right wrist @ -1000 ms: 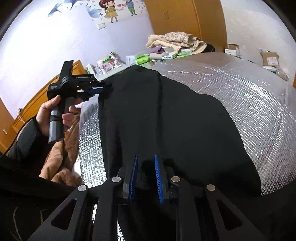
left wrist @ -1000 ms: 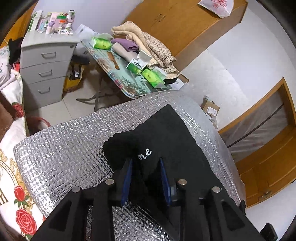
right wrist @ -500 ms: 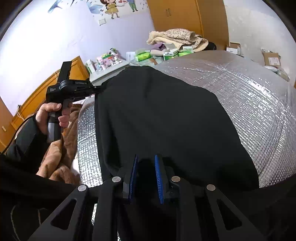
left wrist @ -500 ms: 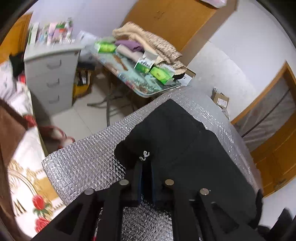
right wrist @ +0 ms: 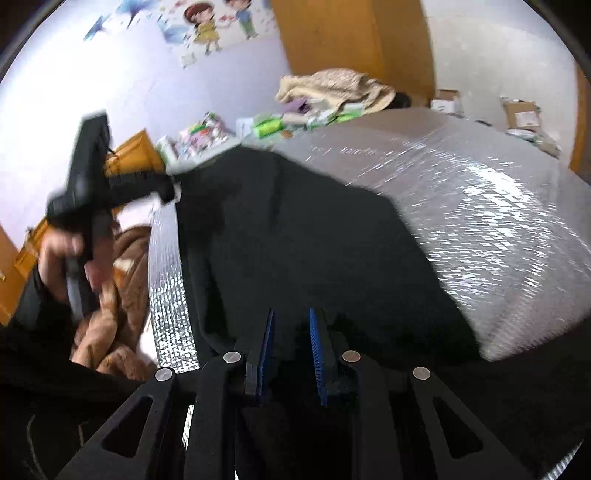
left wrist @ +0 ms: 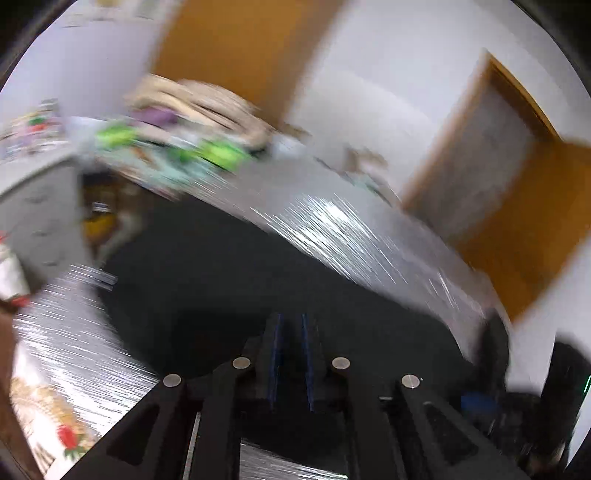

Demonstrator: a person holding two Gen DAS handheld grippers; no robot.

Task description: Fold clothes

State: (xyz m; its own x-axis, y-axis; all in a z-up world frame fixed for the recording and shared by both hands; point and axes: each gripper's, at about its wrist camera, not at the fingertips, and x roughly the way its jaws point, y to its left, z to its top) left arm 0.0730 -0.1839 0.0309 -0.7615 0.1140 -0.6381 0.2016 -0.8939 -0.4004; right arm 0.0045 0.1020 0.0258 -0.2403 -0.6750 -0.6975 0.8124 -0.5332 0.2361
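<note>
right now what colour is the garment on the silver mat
Black, plain; clearest in the right wrist view.

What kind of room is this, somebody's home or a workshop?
Most likely a lived-in bedroom at home. There are cartoon children stickers on the wall, a wooden wardrobe, and a side table piled with a beige blanket and small boxes. The black garment lies on a silver quilted cover.
</note>
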